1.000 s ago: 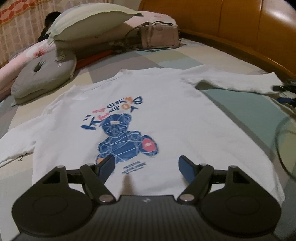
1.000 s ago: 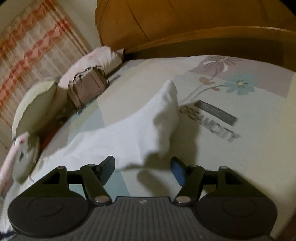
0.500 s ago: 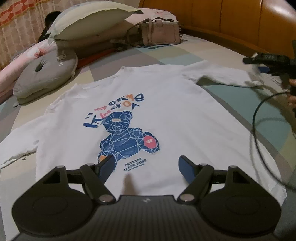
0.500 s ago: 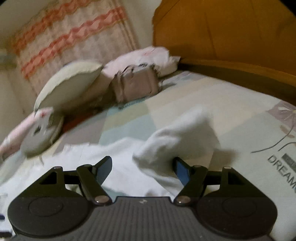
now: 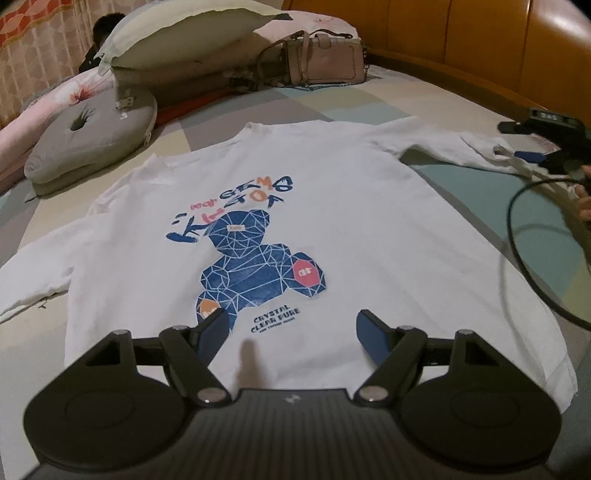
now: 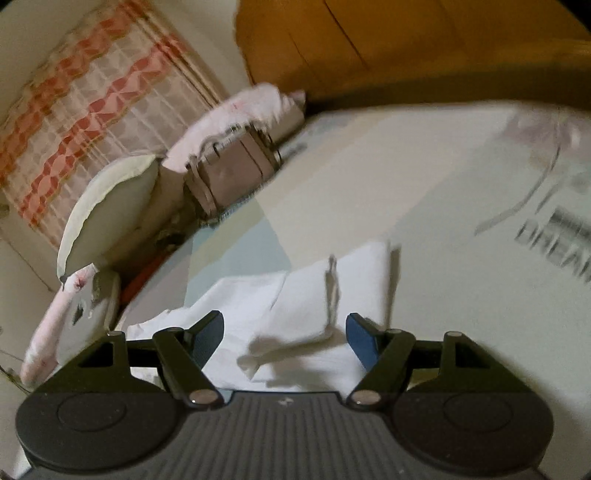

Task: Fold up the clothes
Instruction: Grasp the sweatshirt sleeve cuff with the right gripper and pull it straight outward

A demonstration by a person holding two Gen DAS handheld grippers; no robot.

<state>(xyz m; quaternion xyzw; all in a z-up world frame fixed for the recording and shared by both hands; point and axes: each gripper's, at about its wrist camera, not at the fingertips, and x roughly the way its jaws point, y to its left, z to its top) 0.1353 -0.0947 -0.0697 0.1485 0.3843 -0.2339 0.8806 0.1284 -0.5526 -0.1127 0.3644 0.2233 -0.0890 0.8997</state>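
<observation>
White shirt (image 5: 295, 206) lay spread on the bed (image 5: 388, 92); both grippers' fingers (image 6: 210, 332) were spread apart; sleeve (image 6: 332, 291) needed a flat, even fold.

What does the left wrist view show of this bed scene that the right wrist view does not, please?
Only the left wrist view shows the white shirt's whole front with the blue bear print, the left gripper open above the hem, and a black cable.

Only the right wrist view shows the right sleeve close up, rumpled between the open fingers of the right gripper, and grey lettering on the bedsheet.

Both show the handbag, the pillow, the patterned curtain and the wooden headboard.
</observation>
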